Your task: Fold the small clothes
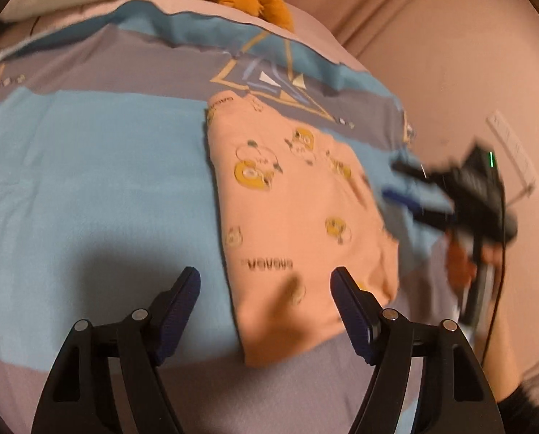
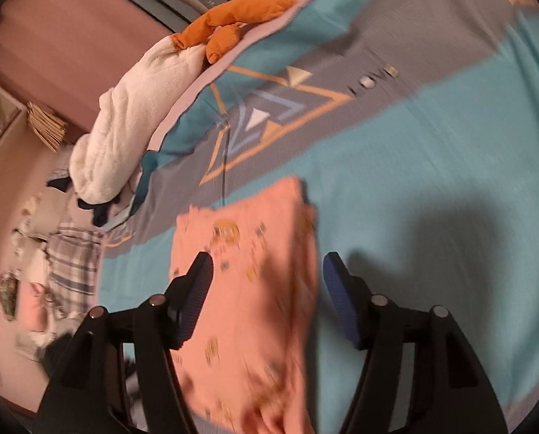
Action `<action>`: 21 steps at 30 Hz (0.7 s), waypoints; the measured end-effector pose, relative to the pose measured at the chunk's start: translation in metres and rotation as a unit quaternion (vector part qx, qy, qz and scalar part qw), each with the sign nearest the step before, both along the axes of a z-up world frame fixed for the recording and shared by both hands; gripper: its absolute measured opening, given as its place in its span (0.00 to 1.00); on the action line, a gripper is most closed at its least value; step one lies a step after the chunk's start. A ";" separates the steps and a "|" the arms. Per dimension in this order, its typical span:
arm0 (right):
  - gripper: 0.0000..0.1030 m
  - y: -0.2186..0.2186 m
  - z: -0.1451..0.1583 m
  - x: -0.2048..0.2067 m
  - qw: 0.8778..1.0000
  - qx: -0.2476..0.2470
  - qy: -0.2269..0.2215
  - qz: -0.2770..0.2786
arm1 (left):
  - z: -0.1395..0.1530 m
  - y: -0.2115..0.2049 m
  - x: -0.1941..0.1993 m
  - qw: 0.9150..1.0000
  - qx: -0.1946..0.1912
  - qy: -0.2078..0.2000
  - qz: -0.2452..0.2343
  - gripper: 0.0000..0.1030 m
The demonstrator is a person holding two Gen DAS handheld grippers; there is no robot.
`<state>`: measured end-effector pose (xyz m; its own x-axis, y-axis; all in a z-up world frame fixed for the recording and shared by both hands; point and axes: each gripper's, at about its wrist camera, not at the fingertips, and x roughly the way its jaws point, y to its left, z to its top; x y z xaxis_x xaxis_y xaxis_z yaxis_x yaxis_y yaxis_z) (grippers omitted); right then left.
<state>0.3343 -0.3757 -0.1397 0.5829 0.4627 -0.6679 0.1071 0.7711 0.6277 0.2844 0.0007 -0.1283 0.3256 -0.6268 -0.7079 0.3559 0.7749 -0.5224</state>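
A folded pink garment lies flat on the blue and grey bed cover. The left gripper hangs over its near edge, jaws spread wide, gripping nothing. The right gripper hangs above the garment, also spread and empty.

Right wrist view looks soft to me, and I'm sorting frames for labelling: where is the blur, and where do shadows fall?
Right wrist view: the folded peach printed garment smears toward the bottom, with a dark shadow on the blue bedspread. Left wrist view: garment print readable, the right gripper streaked, shadow ahead of the left gripper.
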 end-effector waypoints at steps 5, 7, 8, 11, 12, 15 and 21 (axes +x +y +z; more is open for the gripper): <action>0.61 -0.003 -0.015 -0.027 0.996 0.077 0.015 0.033 | -0.016 -0.001 0.031 0.995 -0.077 0.062 0.004 0.71; 0.59 0.002 -0.022 -0.028 0.996 0.078 0.029 0.043 | -0.024 -0.006 0.045 0.991 -0.101 0.086 0.008 0.71; 0.57 0.007 -0.029 -0.026 0.995 0.079 0.040 0.052 | -0.027 -0.008 0.048 0.990 -0.104 0.092 0.010 0.71; 0.52 0.011 -0.046 -0.017 0.993 0.085 0.062 0.057 | -0.037 -0.013 0.058 0.986 -0.125 0.110 0.011 0.71; 0.50 0.012 -0.052 -0.013 0.991 0.096 0.065 0.060 | -0.038 -0.013 0.059 0.985 -0.132 0.111 0.011 0.71; 0.45 0.019 -0.059 -0.003 0.989 0.122 0.060 0.064 | -0.039 -0.018 0.066 0.984 -0.138 0.109 0.007 0.71; 0.37 0.034 -0.064 0.016 0.988 0.127 0.056 0.067 | -0.039 -0.028 0.074 0.986 -0.130 0.103 0.004 0.71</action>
